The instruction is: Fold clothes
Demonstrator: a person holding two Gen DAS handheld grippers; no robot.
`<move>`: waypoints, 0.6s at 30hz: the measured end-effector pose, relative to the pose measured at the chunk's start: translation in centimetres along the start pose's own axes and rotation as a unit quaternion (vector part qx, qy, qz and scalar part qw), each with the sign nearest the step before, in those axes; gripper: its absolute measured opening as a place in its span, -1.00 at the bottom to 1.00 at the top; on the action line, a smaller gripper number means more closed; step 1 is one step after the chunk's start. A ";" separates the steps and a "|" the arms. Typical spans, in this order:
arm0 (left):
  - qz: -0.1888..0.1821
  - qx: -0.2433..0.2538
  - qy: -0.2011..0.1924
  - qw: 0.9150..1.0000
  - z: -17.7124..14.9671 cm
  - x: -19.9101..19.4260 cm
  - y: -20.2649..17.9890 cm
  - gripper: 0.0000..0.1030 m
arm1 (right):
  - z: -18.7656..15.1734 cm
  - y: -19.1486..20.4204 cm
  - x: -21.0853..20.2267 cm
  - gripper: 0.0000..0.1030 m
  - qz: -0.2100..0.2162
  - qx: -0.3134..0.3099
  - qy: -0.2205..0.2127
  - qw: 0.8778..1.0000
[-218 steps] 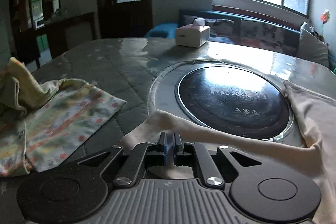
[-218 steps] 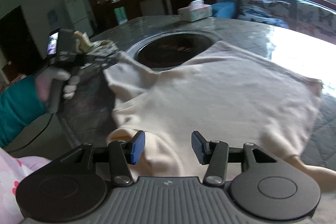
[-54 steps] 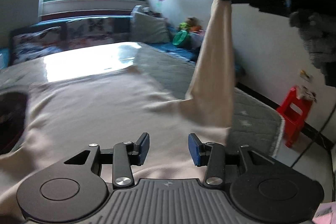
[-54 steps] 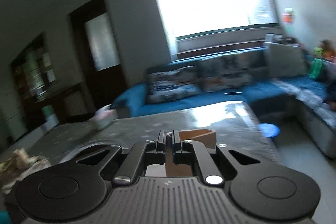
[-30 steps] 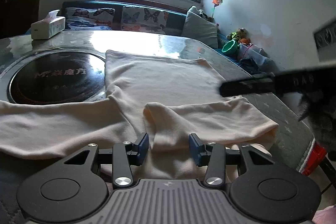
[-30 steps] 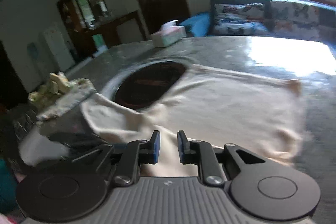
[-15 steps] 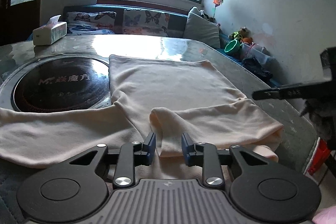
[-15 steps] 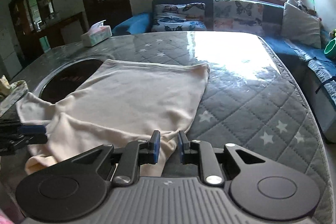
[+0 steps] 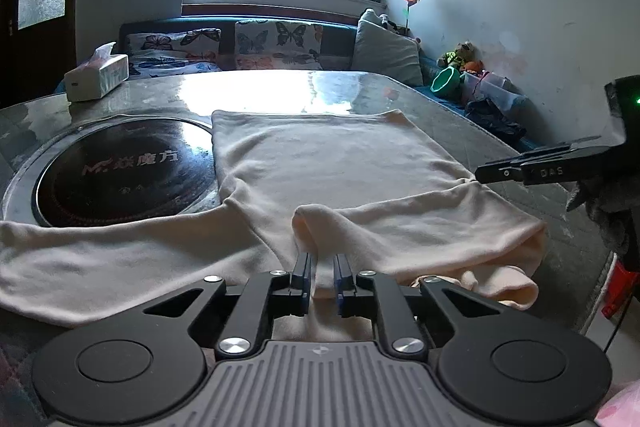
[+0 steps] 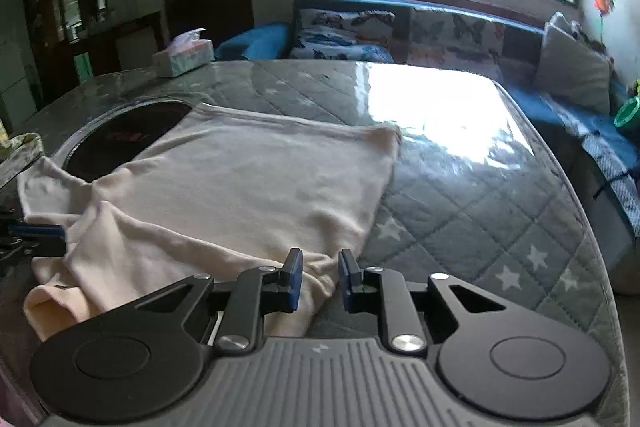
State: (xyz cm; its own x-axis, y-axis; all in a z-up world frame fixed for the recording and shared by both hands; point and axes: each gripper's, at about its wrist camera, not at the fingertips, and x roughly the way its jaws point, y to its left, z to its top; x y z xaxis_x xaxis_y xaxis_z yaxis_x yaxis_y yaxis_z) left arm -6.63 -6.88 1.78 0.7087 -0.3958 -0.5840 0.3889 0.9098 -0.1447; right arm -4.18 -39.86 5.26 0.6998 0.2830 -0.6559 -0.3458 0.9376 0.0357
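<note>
A cream long-sleeved top (image 9: 332,163) lies flat on the table, its right sleeve folded across the body toward the left. My left gripper (image 9: 322,267) is nearly closed around the cuff end of that folded sleeve (image 9: 316,227), with a narrow gap still between the jaws. My right gripper (image 10: 319,267) is partly open over the top's (image 10: 248,183) near right corner, where the sleeve folds over. The right gripper shows from the side in the left wrist view (image 9: 486,174). The other sleeve (image 9: 100,259) lies stretched out to the left.
A round black induction hob (image 9: 120,167) is set into the quilted grey table (image 10: 480,187), partly under the top. A tissue box (image 9: 96,77) stands at the far left. A sofa (image 10: 400,27) runs behind the table. Patterned cloth (image 10: 20,143) lies at the left edge.
The right sleeve was carried over and laid across the body. My left jaws have narrowed around its cuff; my right jaws have opened a little and let go.
</note>
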 end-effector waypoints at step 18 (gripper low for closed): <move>0.065 -0.046 -0.030 0.996 -0.3 -3.3 2.7 -0.91 | 1.6 13.2 4.5 -0.47 0.109 -0.179 0.012 0.978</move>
State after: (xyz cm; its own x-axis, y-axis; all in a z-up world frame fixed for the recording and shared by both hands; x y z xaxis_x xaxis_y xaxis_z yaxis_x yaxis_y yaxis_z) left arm -8.13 -3.03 3.05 0.7839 -0.2788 -0.5548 0.2384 0.9602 -0.1457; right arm -4.60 -25.94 4.01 0.5714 0.4588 -0.6805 -0.6846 0.7237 -0.0869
